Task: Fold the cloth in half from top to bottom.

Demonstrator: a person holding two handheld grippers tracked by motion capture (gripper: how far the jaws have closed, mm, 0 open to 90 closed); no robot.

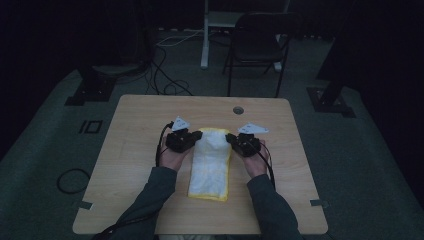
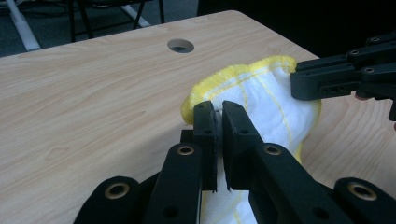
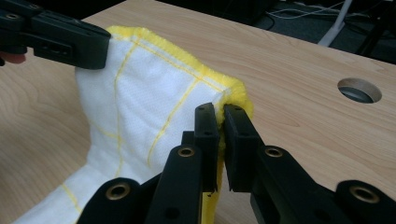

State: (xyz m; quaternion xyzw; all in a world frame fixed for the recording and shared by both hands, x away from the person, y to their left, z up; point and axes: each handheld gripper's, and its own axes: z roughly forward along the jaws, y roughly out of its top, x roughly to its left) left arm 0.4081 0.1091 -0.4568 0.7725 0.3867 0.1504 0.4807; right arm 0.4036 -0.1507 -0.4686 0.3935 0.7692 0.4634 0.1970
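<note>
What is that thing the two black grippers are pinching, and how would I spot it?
Find the light wooden table in the dark room. Along its middle lies a folded white cloth with yellow edging and thin yellow lines. Its far end is lifted, with the left gripper and right gripper each clamped on a corner; nothing else soft or white lies on the table.

Count: one white cloth (image 1: 210, 162) with yellow edging on the surface (image 1: 135, 150); two grippers, left (image 1: 191, 138) and right (image 1: 234, 140); one round hole (image 1: 238, 110) at far edge; one chair (image 1: 257, 42) beyond.
</note>
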